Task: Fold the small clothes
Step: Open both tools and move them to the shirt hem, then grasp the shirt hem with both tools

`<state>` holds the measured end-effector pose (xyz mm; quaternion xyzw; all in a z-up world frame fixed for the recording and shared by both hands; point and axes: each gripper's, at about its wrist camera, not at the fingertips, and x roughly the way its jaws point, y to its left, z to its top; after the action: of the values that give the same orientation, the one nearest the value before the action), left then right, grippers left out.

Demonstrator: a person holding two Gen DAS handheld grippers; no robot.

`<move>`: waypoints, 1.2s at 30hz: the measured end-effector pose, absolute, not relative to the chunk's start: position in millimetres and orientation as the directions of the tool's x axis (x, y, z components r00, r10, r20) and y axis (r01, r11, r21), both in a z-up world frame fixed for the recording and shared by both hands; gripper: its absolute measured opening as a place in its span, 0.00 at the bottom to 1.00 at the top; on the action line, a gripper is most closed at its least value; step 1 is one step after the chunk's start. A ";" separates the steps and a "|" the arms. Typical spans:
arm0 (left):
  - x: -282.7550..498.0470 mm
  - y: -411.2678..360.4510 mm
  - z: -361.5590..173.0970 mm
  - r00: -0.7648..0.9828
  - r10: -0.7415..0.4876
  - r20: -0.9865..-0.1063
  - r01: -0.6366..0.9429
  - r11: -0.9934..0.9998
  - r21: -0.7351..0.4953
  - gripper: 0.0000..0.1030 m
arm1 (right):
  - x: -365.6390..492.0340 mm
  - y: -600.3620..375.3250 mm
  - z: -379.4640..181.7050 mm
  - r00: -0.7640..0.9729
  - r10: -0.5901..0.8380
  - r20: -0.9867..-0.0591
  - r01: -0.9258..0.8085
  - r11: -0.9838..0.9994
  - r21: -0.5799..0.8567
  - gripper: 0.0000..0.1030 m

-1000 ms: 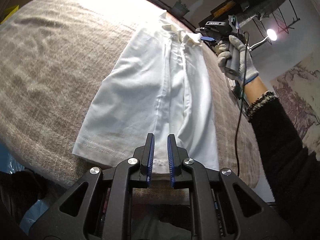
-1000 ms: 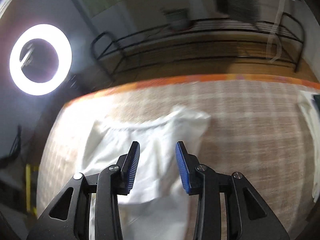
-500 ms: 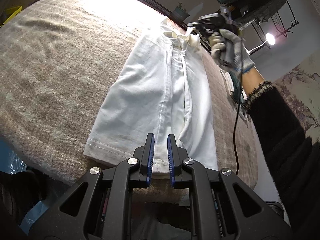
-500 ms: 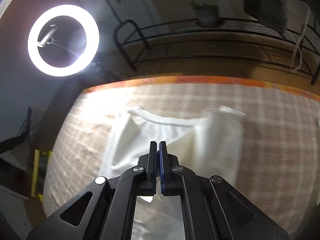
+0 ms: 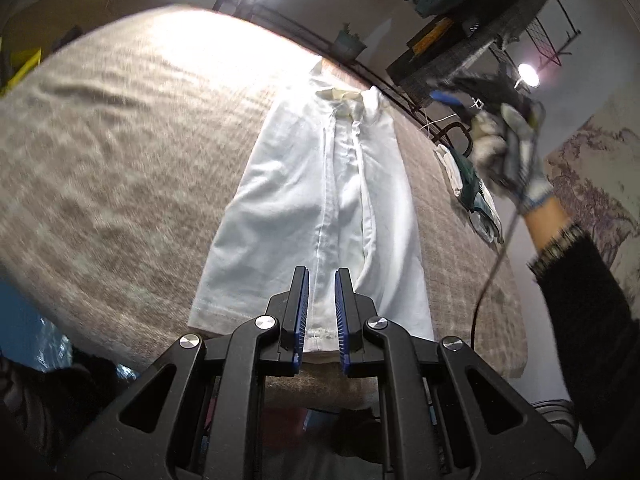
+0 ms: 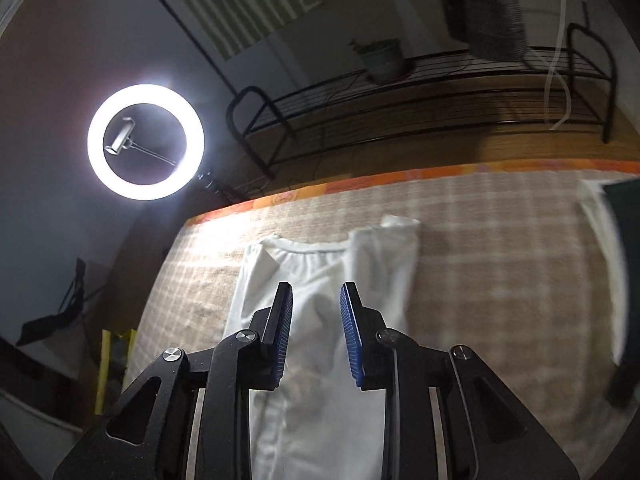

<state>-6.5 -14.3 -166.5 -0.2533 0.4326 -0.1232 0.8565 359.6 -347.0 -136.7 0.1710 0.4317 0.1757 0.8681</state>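
The counter, covered in a checked beige cloth, carries the white garment laid out long and narrow, both sides already folded in toward the middle, collar end at the far edge and hem at the near edge. A second pile of clothes lies well apart at the right edge.

The left hand-held gripper sits at the hem, jaws nearly closed around the central fold, though whether the pads actually pinch the cloth cannot be told from this angle.

The right hand-held gripper has just been opening after a brief closure. It is carried above the collar end in a gloved hand, jaws parted, with nothing between them.

Judgement: the lengthwise fold appears due next. To do it well, both ends should be gripped squarely on the centre line. The hem should be carried to the collar with the side folds kept flat. The loose collar flap may spring out.
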 end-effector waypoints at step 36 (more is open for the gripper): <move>25.8 33.7 -214.6 0.332 -0.445 -0.832 -0.028 0.876 -0.481 0.27 | 48.9 -341.3 -252.3 0.282 0.468 -0.837 -0.143 0.884 0.446 0.41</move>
<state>25.8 33.7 -214.6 -0.2103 0.5628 -0.1323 0.7884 48.9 -341.3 -252.3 0.1434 0.5670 0.1941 0.7876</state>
